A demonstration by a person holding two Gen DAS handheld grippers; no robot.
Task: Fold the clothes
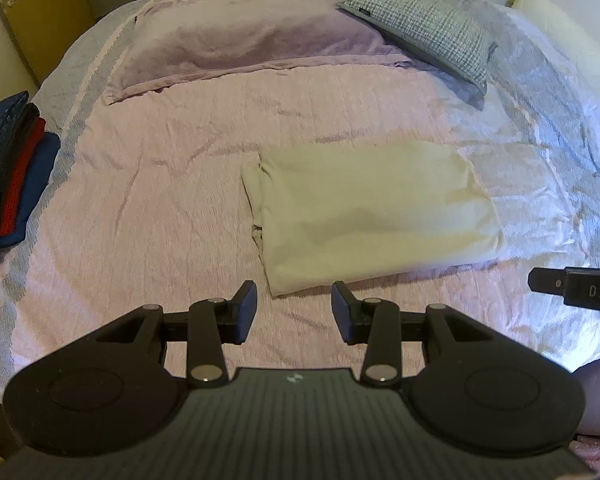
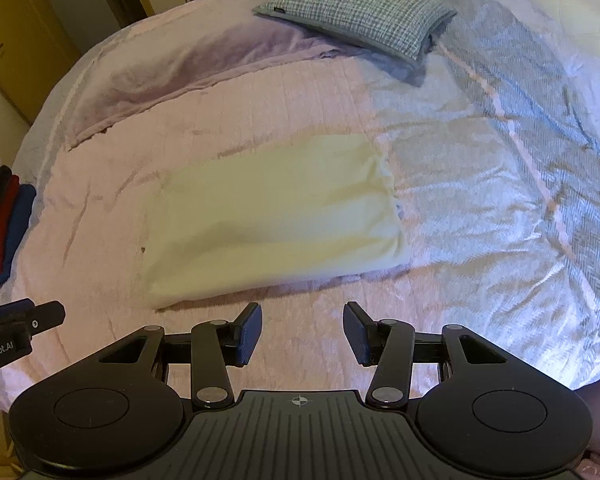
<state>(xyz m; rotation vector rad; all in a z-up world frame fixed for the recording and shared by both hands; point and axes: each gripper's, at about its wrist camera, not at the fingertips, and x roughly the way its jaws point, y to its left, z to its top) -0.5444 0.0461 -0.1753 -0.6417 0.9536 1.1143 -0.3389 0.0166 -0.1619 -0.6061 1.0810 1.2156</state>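
Tongs: my left tongs point(image 1: 294, 312) and right tongs point(image 2: 302, 334) both stand with jaws parted, nothing between them, hovering just short of the near edge of the pale garment point(image 1: 374, 216). It lies on the bed point(image 1: 160, 200) as a flat, tidy rectangle, apart from both tongs. A stack of folded clothes point(image 1: 14, 172) sits at the bed's left edge, likely where finished pieces go. Judgement: this fits either a fold just completed or one more fold pending.
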